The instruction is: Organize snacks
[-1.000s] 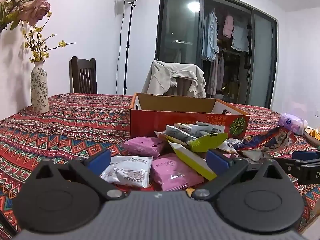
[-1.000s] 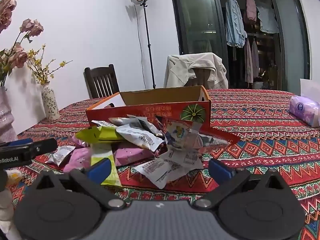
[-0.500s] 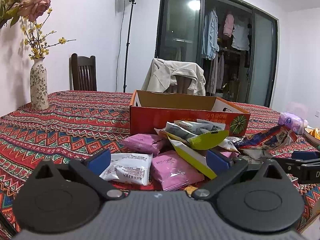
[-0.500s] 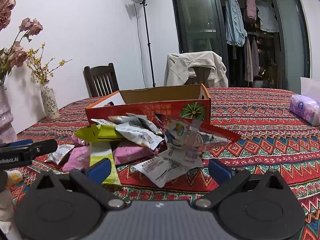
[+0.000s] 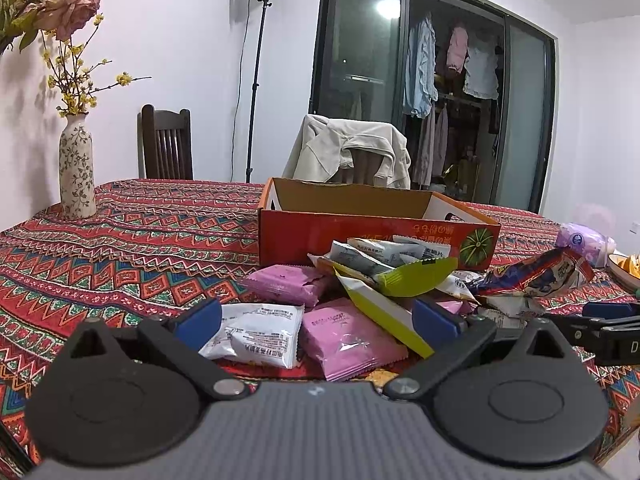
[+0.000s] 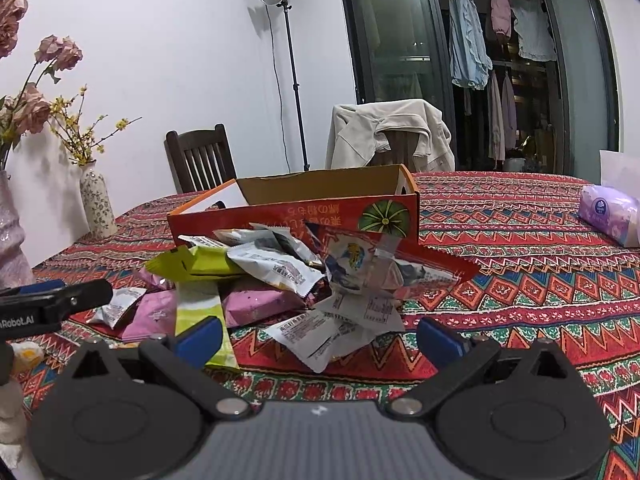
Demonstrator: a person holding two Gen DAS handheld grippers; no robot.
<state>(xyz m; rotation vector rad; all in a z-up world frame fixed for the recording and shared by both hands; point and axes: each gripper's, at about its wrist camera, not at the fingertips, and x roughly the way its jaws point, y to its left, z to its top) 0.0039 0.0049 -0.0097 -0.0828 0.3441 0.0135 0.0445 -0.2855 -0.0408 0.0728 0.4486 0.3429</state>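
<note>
A heap of snack packets lies on the patterned tablecloth in front of an open red cardboard box point(image 5: 316, 232) point(image 6: 288, 216). In the left wrist view I see a white packet point(image 5: 260, 336), pink packets point(image 5: 344, 340) and a yellow-green wrapper point(image 5: 416, 276). My left gripper point(image 5: 316, 324) is open just short of the white and pink packets, holding nothing. In the right wrist view my right gripper point(image 6: 318, 338) is open too, low before a crumpled white packet point(image 6: 320, 332) and a red torn bag point(image 6: 400, 260). Each gripper shows at the edge of the other's view.
A flowered vase point(image 5: 76, 172) stands at the table's left side. A purple tissue pack point(image 6: 610, 214) lies at the right. Two chairs point(image 5: 166, 142), one draped with a beige jacket point(image 5: 352, 148), stand behind the table, with a lamp stand point(image 5: 256, 80) beyond.
Both views have shifted only slightly; the left gripper has risen a little. The packets and the box have not moved, and both grippers stay open.
</note>
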